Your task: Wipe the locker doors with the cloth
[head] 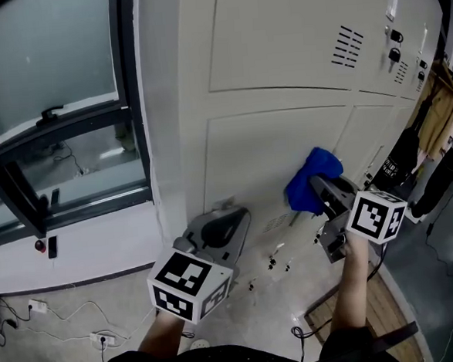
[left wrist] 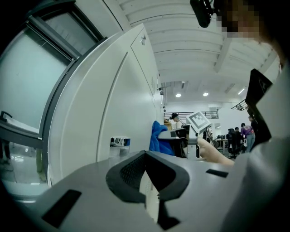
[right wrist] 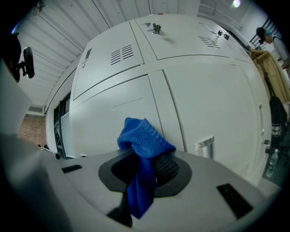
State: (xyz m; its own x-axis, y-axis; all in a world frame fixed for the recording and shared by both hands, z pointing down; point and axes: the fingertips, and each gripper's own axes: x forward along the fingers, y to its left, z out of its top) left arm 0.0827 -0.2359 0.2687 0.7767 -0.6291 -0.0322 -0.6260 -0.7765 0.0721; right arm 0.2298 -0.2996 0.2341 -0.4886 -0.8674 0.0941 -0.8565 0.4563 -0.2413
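At the bottom centre of the head view, the left gripper (left wrist: 152,195) holds nothing, its jaws only a narrow slit apart. At the middle right, the right gripper (right wrist: 146,181) is clamped on the blue cloth (right wrist: 144,138), which is bunched against a lower white locker door (head: 270,146).

The right gripper (right wrist: 148,174) was clamped on a blue cloth (right wrist: 144,140), which bunched up toward twelve o'clock. White locker doors (right wrist: 213,99) stood behind it, with a metal handle (right wrist: 205,146) at three o'clock of the cloth.
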